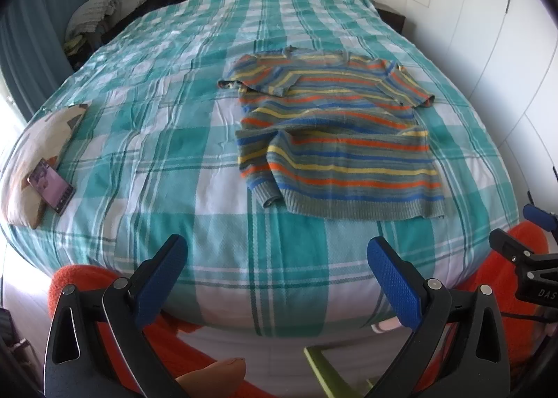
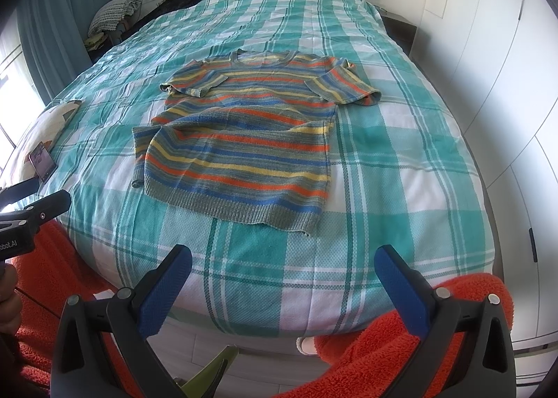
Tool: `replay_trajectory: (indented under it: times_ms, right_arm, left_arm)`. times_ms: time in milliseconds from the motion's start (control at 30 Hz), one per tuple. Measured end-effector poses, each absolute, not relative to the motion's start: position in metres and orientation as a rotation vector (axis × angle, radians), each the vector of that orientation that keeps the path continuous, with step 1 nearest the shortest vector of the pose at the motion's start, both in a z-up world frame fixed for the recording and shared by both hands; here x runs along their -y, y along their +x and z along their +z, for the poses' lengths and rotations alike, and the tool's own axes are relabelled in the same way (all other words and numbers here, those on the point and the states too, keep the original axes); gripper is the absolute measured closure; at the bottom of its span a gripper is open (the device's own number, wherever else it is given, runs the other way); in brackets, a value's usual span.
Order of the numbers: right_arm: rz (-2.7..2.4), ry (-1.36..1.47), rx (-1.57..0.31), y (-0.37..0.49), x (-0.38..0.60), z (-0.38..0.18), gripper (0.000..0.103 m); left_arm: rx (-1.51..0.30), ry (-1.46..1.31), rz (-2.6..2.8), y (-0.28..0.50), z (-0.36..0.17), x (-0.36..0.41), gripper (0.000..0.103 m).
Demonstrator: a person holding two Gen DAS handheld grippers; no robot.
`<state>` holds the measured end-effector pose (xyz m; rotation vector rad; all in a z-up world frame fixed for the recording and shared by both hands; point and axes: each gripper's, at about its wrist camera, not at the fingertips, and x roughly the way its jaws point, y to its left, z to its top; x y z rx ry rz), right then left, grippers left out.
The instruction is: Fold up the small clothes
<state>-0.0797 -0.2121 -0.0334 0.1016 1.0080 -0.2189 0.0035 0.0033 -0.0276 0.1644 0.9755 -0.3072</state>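
Both my tools hang off the foot edge of the bed, nothing between their blue pads. My left gripper [image 1: 277,279] stands spread wide and empty, and my right gripper [image 2: 284,288] is the same, jaws well apart, holding nothing. Each points up the bed from just short of its foot edge, level with the other, the right one's tip showing at the edge of the left view.

Beyond them, on the teal-and-white checked bedspread [image 2: 401,188], lies the small knitted sweater with orange, yellow and blue stripes [image 2: 240,150], hem toward the foot edge, collar toward the headboard. I judge the folding barely begun: the body is laid out but rumpled across the middle, and the left side seems turned in, though the fisheye blurs that. Sleeves and the main folds remain.

Near the left edge rests a dark smartphone [image 1: 51,185] on a pale cushion [image 1: 21,167].
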Motion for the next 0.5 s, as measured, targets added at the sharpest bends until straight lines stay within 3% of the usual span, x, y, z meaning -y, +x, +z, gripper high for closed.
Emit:
replay_trajectory:
  times_ms: [500]
  right_arm:
    - [-0.218,0.103,-1.012,-0.0803,0.2082,-0.0383,0.000]
  left_arm:
    - [-0.990,0.156,-0.310,0.0066,-0.0316,-0.0100,0.000]
